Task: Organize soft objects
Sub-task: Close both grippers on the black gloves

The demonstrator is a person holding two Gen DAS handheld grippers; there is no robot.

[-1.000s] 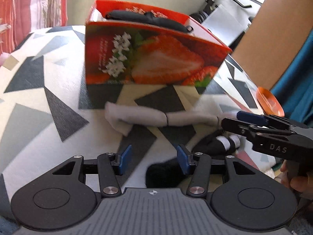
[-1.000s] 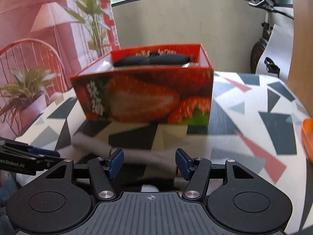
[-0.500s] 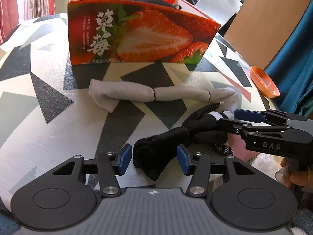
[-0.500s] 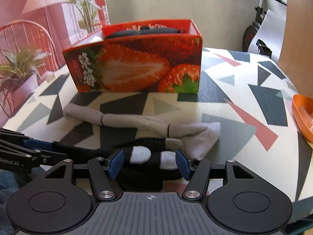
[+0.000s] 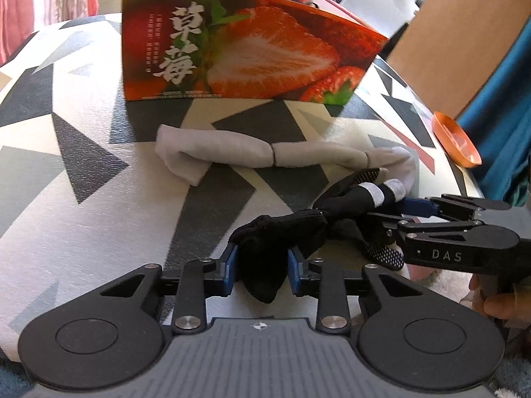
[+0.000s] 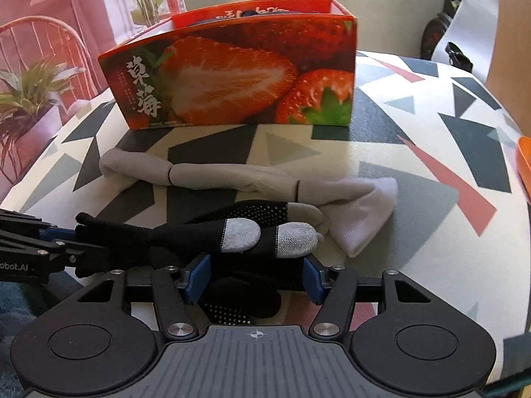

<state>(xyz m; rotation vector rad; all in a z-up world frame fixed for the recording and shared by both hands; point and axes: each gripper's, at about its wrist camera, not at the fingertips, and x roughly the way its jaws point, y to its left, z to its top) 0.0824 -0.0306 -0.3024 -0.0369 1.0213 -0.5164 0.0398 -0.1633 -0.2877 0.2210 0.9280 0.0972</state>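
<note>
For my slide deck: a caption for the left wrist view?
Left gripper closing on black sock beside grey socks, before strawberry box.

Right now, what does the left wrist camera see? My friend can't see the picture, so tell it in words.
The left gripper is closing its jaws around one end of a pair of black socks on a patterned tablecloth. The right gripper reaches in from the right at the socks' other end. Behind lie rolled grey socks and a strawberry box.

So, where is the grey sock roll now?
In both views the grey sock roll lies across the table, between the strawberry box behind and the black socks in front.
</note>
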